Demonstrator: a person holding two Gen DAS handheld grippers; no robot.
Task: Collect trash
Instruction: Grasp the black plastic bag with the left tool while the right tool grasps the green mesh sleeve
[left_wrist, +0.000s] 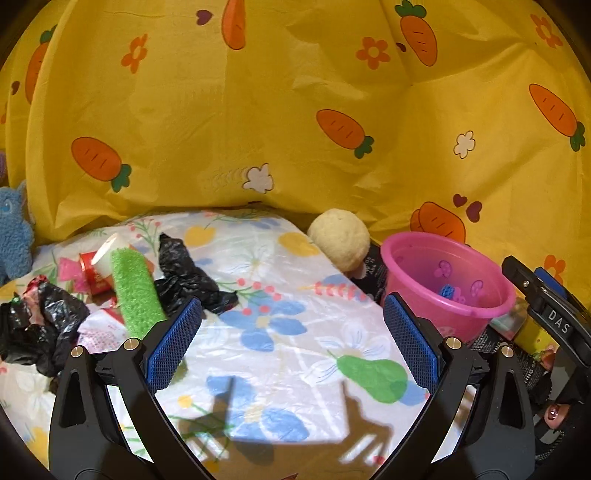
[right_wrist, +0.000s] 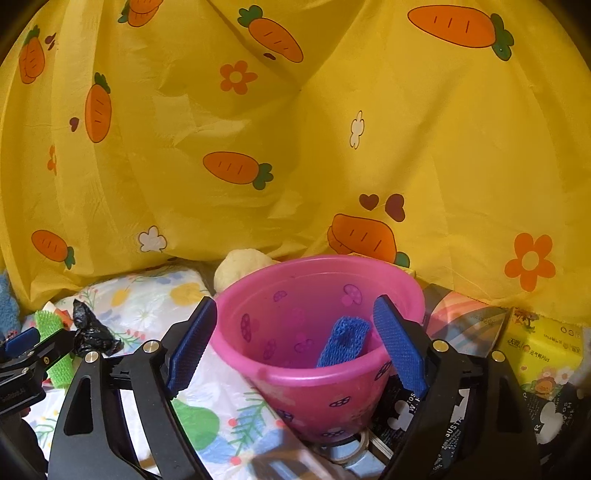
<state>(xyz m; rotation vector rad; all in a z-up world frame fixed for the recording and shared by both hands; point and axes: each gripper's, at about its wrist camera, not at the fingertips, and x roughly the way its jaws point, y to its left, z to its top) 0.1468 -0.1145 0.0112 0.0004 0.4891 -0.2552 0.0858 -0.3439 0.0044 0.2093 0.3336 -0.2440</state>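
My left gripper (left_wrist: 291, 314) is open over the flowered tablecloth (left_wrist: 280, 354), with nothing between its blue pads. To its left lie a green sponge strip (left_wrist: 135, 291), two crumpled black plastic bags (left_wrist: 188, 277) (left_wrist: 40, 325) and red-and-white wrappers (left_wrist: 98, 266). The pink bucket (left_wrist: 454, 321) stands to its right. In the right wrist view my right gripper (right_wrist: 295, 306) is open at the pink bucket (right_wrist: 325, 391), its pads on either side of the rim. A blue sponge (right_wrist: 343, 343) lies inside the bucket, touched by neither pad.
A yellow carrot-print curtain (right_wrist: 295, 147) closes off the back. A cream ball (left_wrist: 340, 238) sits behind the bucket and a blue plush toy (left_wrist: 13, 236) at the far left. Right of the bucket are black printed packets (right_wrist: 443, 417) and a yellow tissue pack (right_wrist: 543, 350); a tape roll (right_wrist: 354, 450) lies below it.
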